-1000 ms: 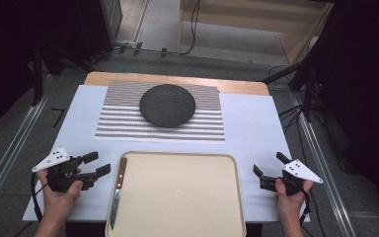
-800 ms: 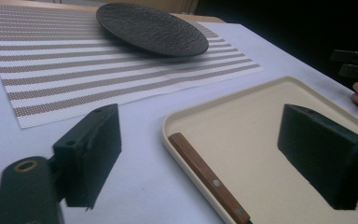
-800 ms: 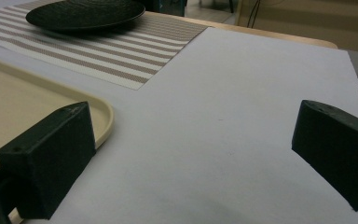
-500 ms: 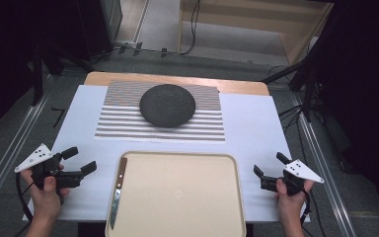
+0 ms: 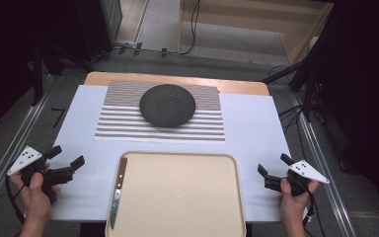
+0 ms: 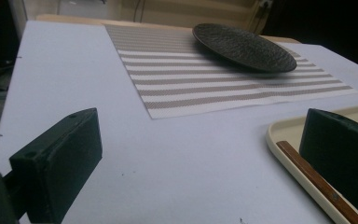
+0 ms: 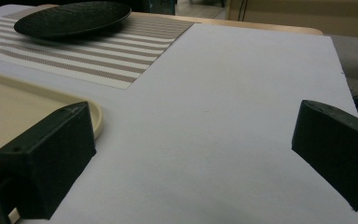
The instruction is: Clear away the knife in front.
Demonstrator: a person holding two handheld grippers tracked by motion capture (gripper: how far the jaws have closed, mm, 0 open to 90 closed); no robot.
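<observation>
1. The tray [image 5: 177, 197] lies at the near middle of the bench [image 5: 256, 128], and it serves as the landmark here.
2. A knife [image 5: 118, 190] with a wooden handle lies inside the tray, along its left rim, blade toward the person.
3. The left gripper [image 5: 61, 163] hovers to the left of the tray, apart from it, above the white bench cover. Its fingers [image 6: 60, 168] are spread wide after just opening, with nothing between them.
4. In the left gripper view, the knife's handle and the tray's left rim show just beside the right-hand finger.
5. The right gripper [image 5: 271, 170] is held to the right of the tray, close to its right rim. Its fingers [image 7: 51, 163] are spread with only bare bench cover between them.
6. A dark round plate [image 5: 167, 105] rests on a striped mat [image 5: 123, 123] beyond the tray's far edge, well apart from both grippers.
</observation>
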